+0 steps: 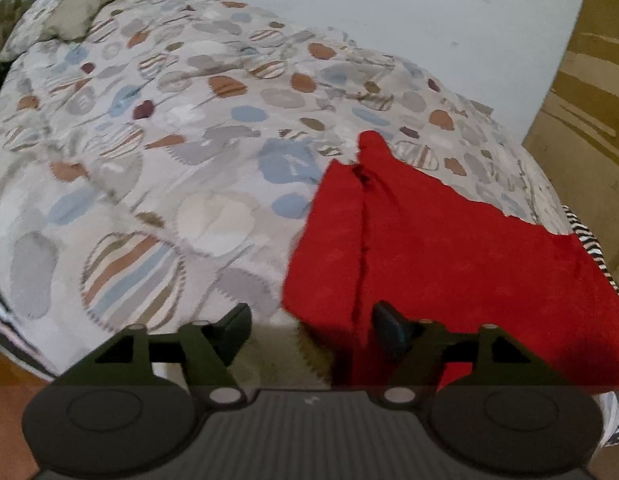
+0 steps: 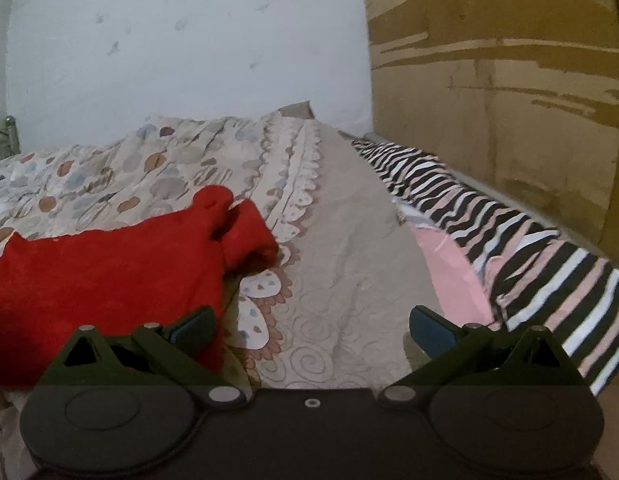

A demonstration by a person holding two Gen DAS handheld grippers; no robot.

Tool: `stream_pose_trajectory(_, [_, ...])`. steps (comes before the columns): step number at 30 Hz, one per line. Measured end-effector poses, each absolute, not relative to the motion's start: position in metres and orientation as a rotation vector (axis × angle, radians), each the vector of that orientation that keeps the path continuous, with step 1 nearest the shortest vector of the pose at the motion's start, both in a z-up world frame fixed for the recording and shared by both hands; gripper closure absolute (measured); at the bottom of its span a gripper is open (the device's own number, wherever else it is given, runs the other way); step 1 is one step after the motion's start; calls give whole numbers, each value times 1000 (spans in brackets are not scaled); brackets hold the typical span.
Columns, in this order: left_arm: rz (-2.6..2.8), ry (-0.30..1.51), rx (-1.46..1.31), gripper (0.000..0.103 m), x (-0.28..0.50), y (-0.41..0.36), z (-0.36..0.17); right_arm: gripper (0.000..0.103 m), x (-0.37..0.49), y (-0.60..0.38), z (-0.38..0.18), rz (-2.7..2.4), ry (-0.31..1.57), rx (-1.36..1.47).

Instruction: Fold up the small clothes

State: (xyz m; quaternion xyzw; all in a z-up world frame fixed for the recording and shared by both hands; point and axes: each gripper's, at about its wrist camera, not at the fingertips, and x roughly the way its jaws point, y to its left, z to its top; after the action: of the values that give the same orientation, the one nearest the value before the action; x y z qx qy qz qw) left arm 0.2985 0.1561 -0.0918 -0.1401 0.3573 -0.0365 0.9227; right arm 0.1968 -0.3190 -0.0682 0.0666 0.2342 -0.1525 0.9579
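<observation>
A small red garment (image 1: pixel 437 248) lies spread on the patterned bedspread (image 1: pixel 157 140) at the near right corner of the bed. My left gripper (image 1: pixel 313 328) is open at its near left edge, the right finger over the red cloth, the left finger over the bedspread. In the right wrist view the red garment (image 2: pixel 109 264) lies at the left, with a bunched sleeve or collar end at its far right. My right gripper (image 2: pixel 313 328) is open just right of the garment, above the beige quilt (image 2: pixel 349 264), holding nothing.
A zebra-striped sheet (image 2: pixel 521 240) with a pink patch runs along the bed's right side. A brown wardrobe (image 2: pixel 509 80) stands close on the right. A pale wall (image 2: pixel 189 40) is behind the bed. A pillow (image 1: pixel 77 8) lies at the far left.
</observation>
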Motion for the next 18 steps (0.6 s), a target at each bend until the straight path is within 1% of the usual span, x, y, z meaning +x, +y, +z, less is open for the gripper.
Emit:
stream_pose_trajectory(1, [-62, 735, -294, 22, 295, 159, -92, 1, 195, -318, -67, -317, 475, 138])
stream_pose_trajectory(3, [-36, 740, -299, 21, 288, 164, -90, 1, 192, -314, -63, -326, 475, 139])
stream_pose_trajectory(5, [-26, 744, -306, 15, 282, 168, -89, 1, 191, -307, -59, -326, 463, 124])
stream_pose_trajectory(7, [-32, 738, -337, 5, 277, 173, -87, 1, 192, -296, -52, -304, 437, 88])
stream_pose_trajectory(9, [-43, 721, -376, 1, 271, 177, -85, 0, 197, -282, -45, -275, 412, 43])
stream_pose_trajectory(18, [-55, 724, -436, 1, 264, 175, -81, 0, 251, -206, -40, -49, 361, -117])
